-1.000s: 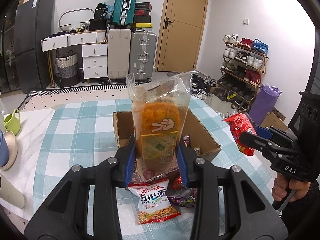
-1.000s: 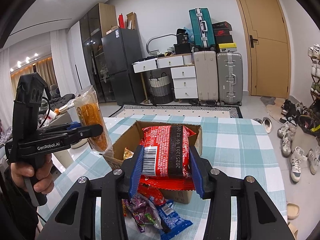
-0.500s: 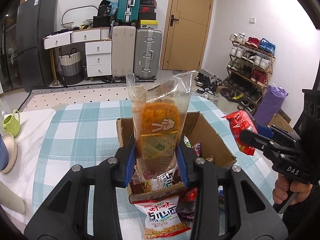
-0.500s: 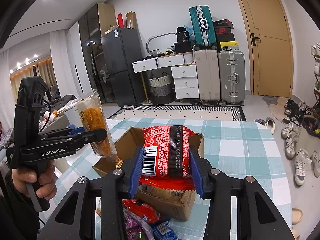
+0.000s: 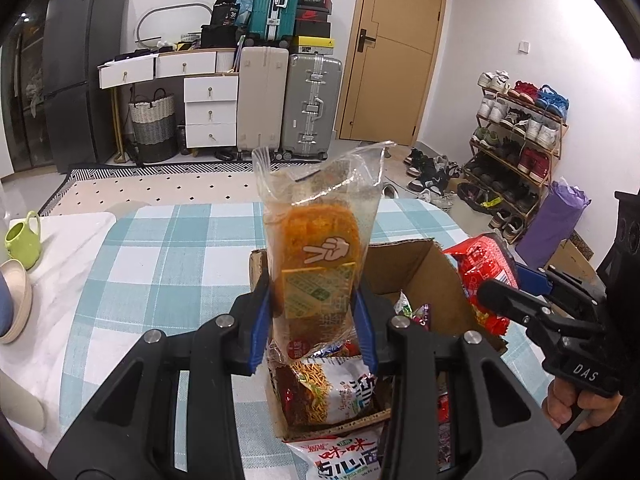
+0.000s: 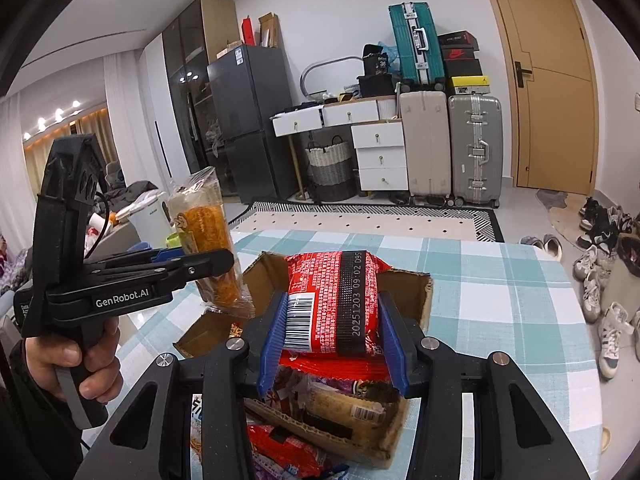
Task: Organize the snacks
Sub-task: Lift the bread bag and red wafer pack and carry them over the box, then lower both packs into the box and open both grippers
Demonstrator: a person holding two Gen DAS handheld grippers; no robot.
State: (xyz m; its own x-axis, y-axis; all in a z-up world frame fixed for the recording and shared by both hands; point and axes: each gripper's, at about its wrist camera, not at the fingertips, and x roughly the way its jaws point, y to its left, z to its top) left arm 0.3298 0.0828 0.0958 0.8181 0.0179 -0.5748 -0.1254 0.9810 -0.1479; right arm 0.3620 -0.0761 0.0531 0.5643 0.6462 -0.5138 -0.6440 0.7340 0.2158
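Two snack packs hang above an open cardboard box [image 5: 412, 268] on the checked tablecloth [image 5: 160, 256], each held upright, seemingly so it can drop in on end. The left gripper [image 5: 314, 316] is clamped on a clear packet of orange snacks [image 5: 320, 248] over the box's near-left corner; the right gripper [image 6: 332, 334] grips a red packet [image 6: 334, 300] over the near wall. More packets [image 5: 340, 456] lie loose on the table in front of the box, apparently awaiting their turn

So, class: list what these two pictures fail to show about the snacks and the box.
- Box floor: left view, hidden by clear pack and left tongs.
- Box contents: right view, hidden by red pack.
- White bag: cut off by the bottom edge, left view.
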